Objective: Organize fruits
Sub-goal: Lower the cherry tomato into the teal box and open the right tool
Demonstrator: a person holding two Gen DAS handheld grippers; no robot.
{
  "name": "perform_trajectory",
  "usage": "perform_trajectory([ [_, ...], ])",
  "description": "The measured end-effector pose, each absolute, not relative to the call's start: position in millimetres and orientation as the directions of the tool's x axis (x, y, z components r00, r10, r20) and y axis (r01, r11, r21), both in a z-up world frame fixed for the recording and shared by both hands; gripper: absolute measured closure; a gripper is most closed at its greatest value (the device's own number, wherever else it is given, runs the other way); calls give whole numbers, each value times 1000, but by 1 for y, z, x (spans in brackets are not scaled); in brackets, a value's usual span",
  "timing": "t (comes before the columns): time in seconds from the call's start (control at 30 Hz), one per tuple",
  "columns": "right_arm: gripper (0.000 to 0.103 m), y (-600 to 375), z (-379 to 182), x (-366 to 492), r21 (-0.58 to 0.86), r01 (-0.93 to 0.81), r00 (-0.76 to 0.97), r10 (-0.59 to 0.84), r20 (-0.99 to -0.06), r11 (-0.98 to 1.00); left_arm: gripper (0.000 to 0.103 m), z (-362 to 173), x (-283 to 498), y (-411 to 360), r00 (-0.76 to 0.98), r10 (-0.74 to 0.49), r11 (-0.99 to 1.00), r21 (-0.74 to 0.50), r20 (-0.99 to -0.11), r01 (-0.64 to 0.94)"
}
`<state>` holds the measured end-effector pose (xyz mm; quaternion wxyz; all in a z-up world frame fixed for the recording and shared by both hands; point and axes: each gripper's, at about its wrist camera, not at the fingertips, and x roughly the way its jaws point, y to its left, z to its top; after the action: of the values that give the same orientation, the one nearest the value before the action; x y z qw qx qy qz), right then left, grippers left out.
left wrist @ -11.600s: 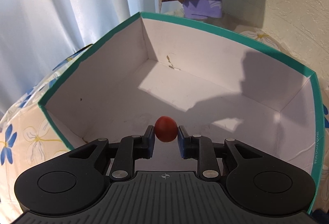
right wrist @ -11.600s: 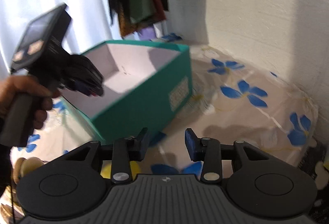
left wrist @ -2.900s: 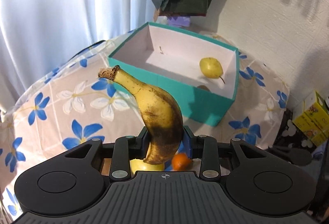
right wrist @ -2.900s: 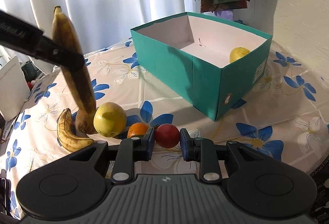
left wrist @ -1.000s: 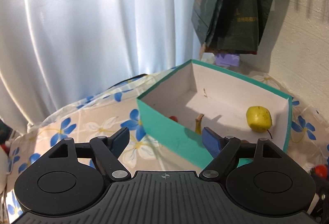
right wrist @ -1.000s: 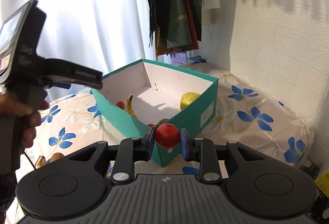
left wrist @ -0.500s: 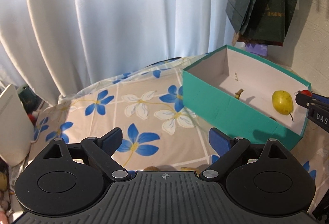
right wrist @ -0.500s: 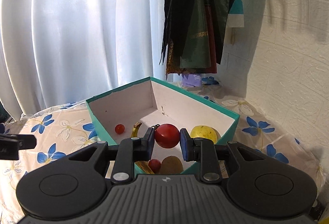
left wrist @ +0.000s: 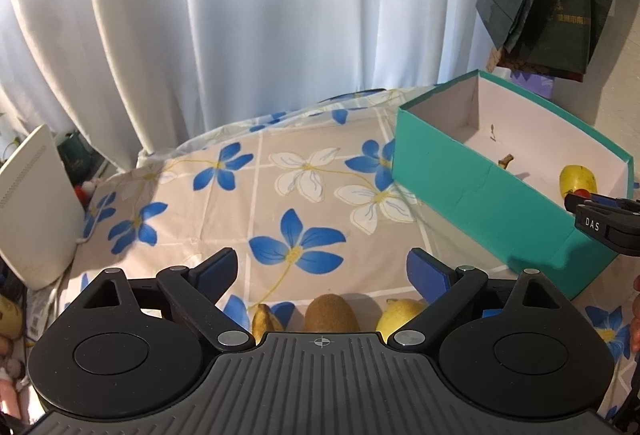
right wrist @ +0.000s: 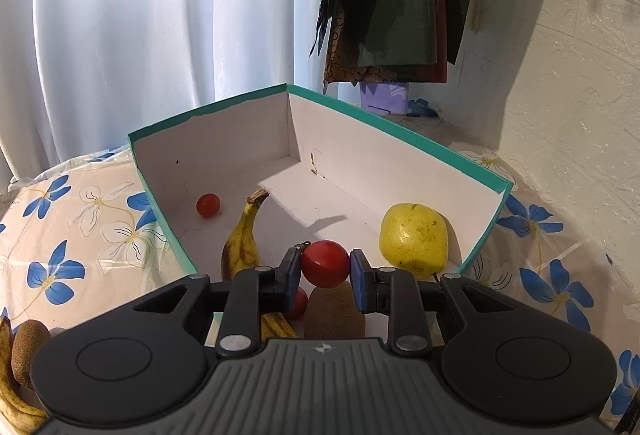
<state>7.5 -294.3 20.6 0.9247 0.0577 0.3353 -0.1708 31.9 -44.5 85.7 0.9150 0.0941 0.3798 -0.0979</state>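
The surface [left wrist: 280, 195] wears a cloth with blue and white flowers, and on it stands the teal box [right wrist: 160, 171], open at the top and white inside. In the box lie a yellow pear [right wrist: 414, 237] at the right, a banana [right wrist: 242, 239] with its stem pointing to the far wall, a kiwi [right wrist: 338, 309] and a small red tomato [right wrist: 208, 205] near the left wall; one more red fruit shows only partly under the tongs.

The right tongs [right wrist: 325, 271] are closed on a red tomato [right wrist: 325, 263], the pads pressing on its two sides. They hang over the near part of the box, inside its rim, with the free white floor just ahead between the banana and the pear. I judge that the coming move is only a release: the tomato is round, so no axis matters, but it may roll toward the pear.

The left tongs [left wrist: 322, 269] have just been opening and now stand wide apart with nothing between them. They point down at the fruits left outside the box: a brown kiwi on the cloth [left wrist: 332, 313] directly below their middle, a banana end [left wrist: 266, 319] to its left, a yellow fruit [left wrist: 400, 317] to its right. The left hand is clearly the nearer one for these. The kiwi on the cloth seems to lie with its long axis along the pointing direction, so the pads would meet its narrow sides.
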Motion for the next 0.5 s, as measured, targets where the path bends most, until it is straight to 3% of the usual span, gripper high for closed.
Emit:
perform_trajectory([
  [0.17, 71, -297, 20, 10, 2, 359, 717, -274, -641, 933, 8, 84, 32, -43, 688, -102, 963, 102, -718, 250],
  [0.23, 57, -296, 21, 10, -1, 350, 723, -271, -635, 937, 8, 83, 31, -43, 688, -100, 962, 106, -719, 251],
  [0.3, 27, -294, 27, 7, -7, 359, 738, -288, -611, 933, 7, 83, 32, -41, 687, -98, 963, 106, -720, 249],
  [0.33, 22, -294, 30, 4, 4, 354, 753, -283, -594, 935, 7, 82, 32, -39, 686, -97, 964, 103, -721, 245],
  [0.5, 19, -288, 58, -25, 76, 310, 829, -230, -510, 948, 7, 78, 33, -23, 692, -99, 968, 91, -715, 232],
])
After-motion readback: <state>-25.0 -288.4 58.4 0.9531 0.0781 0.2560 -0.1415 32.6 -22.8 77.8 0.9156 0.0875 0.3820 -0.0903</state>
